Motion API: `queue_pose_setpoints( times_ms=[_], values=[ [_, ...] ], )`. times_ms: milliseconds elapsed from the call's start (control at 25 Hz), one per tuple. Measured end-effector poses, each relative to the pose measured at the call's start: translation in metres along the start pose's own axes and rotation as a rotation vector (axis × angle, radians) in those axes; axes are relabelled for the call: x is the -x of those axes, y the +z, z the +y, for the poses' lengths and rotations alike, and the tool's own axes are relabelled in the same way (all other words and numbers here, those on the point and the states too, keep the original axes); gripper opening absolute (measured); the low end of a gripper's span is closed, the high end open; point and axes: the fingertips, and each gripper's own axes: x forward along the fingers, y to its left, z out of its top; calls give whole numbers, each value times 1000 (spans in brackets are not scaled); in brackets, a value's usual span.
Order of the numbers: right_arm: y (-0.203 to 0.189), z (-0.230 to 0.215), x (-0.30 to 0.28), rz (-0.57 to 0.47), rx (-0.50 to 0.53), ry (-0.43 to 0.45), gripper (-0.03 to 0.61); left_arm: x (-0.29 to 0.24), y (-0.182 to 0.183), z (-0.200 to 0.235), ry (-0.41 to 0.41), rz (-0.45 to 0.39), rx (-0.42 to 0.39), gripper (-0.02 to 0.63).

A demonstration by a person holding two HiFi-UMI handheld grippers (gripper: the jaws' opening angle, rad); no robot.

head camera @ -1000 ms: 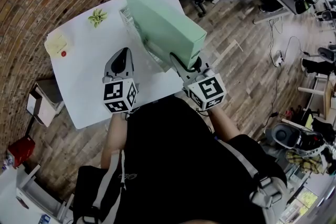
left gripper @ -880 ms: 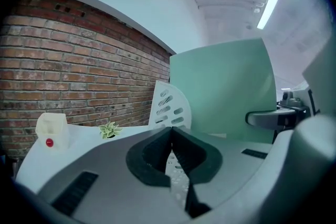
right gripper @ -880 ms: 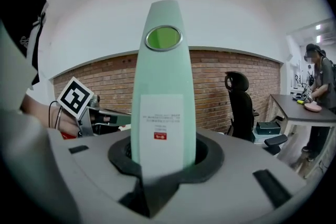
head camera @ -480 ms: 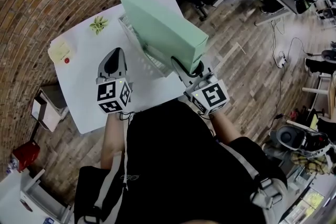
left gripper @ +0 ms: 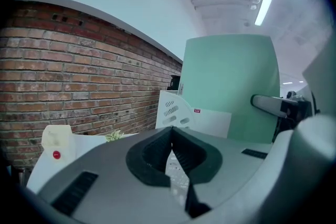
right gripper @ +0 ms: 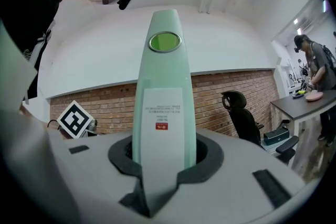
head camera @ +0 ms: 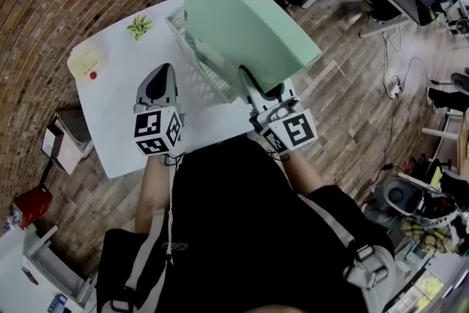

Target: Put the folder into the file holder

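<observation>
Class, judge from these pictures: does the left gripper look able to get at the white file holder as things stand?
Probably yes: the left gripper, empty, sits beside the file holder with nothing visible between them; the right gripper holds the folder up above it.

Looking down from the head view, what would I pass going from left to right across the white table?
pale yellow object with a red dot → small green plant → white file holder → mint-green folder
</observation>
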Motion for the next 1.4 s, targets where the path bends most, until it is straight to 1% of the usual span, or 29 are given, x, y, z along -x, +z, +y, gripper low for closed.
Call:
queue_pose_setpoints(
  times_ms=[200, 360, 520, 680, 920, 1000, 1080, 1240, 1400],
  values=[
    [-6, -1, -4, -33, -3, 17, 137, 3, -4, -8, 1, 33, -37, 21],
    [-17, -6, -8, -57, -18, 15, 137, 5, -12, -15, -1, 70, -58, 22],
    [-29, -9, -18, -56, -14, 19, 140, 6, -20, -21, -4, 98, -73, 21],
    [-38, -5, -23, -46, -9, 34, 141, 5, -23, -27, -6, 110, -72, 21],
    [-48, -10, -22, -34, -5, 35, 149, 2, -21, -36, -10, 106, -77, 23],
    [-51, -6, -24, -9, 10, 47, 158, 2, -24, -34, -7, 107, -67, 21],
    [-54, -3, -27, 38, 23, 63, 174, 2, -26, -32, -4, 106, -52, 22],
    [-63, -2, -34, 188, 31, 74, 215, -1, -26, -32, -11, 94, -21, 21],
    [-71, 7, -36, 348, 65, 124, 273, 0, -24, -33, -18, 78, -1, 21]
  ],
)
